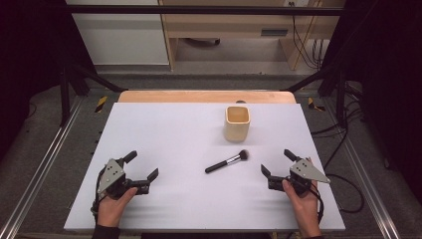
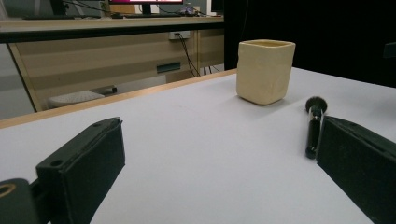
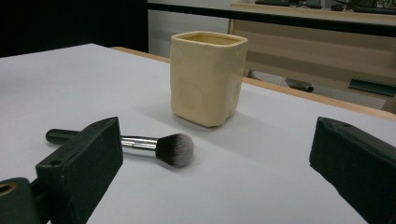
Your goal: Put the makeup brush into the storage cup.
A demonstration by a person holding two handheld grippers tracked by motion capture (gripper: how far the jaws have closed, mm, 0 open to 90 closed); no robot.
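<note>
both my hand-held grippers sit on the white surface (image 1: 164,134) with jaws apart, left hand-held gripper (image 1: 142,168) near left, right hand-held gripper (image 1: 276,162) near right. brush (image 1: 227,162) lies between them, cup (image 1: 237,123) upright just beyond it.

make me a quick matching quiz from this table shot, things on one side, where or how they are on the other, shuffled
Things:
1. cup
2. makeup brush
3. left gripper
4. right gripper

Places or states:
A. open, near the table's right front
B. lying flat mid-table, bristles toward the cup
C. upright toward the table's far edge
D. open, near the table's left front

Pairs: 1-C, 2-B, 3-D, 4-A
</note>
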